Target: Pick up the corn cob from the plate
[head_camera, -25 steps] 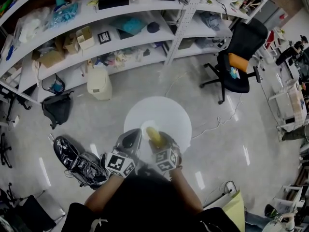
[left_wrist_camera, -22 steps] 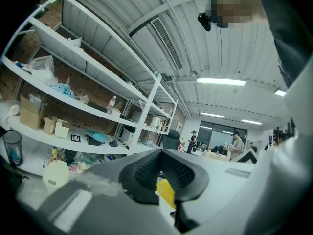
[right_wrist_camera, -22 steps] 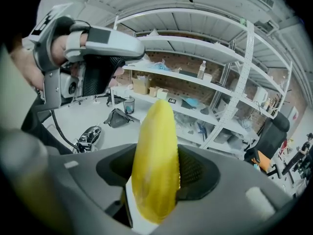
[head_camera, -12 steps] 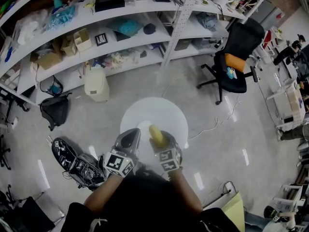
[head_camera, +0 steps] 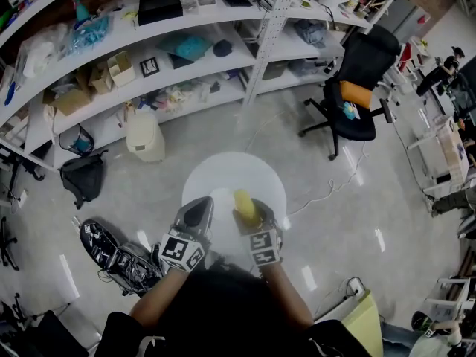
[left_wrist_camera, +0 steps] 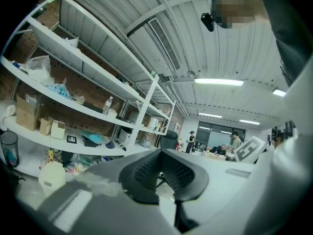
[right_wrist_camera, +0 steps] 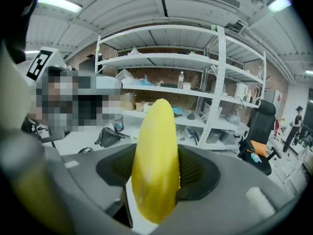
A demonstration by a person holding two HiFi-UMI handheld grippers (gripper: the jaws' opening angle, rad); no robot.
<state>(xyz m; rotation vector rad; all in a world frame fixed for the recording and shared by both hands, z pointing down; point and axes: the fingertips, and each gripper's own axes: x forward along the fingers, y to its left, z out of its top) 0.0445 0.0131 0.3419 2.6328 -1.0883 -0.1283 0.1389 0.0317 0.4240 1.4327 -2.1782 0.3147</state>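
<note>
1. The corn cob (head_camera: 244, 204) is being pinched between the two jaws of the right tongs (right_wrist_camera: 156, 173), over the near part of the round white surface (head_camera: 262, 175).
2. Its long axis is being kept in line with these tongs, running near to far. The far tip is sticking well past the jaw tips and the near end is being covered by the pads.
3. The left tongs (head_camera: 196, 216) are being held just left of the cob, apart from it. Their jaws are pressed together with nothing between them, and they are being pointed level toward the far shelves (head_camera: 149, 47).
4. The cob is being carried by the right hand, so no further reach is being called for. The coming move is judged to turn on the pinch alone. Because the cob is being squeezed on its sides along the line of the jaws, a slide forward out of them is judged possible.
5. The plate cannot be told apart from the white surface in the head view, and it is being shown in neither tongs view. Whether the cob is clear of it therefore cannot be told.
</note>
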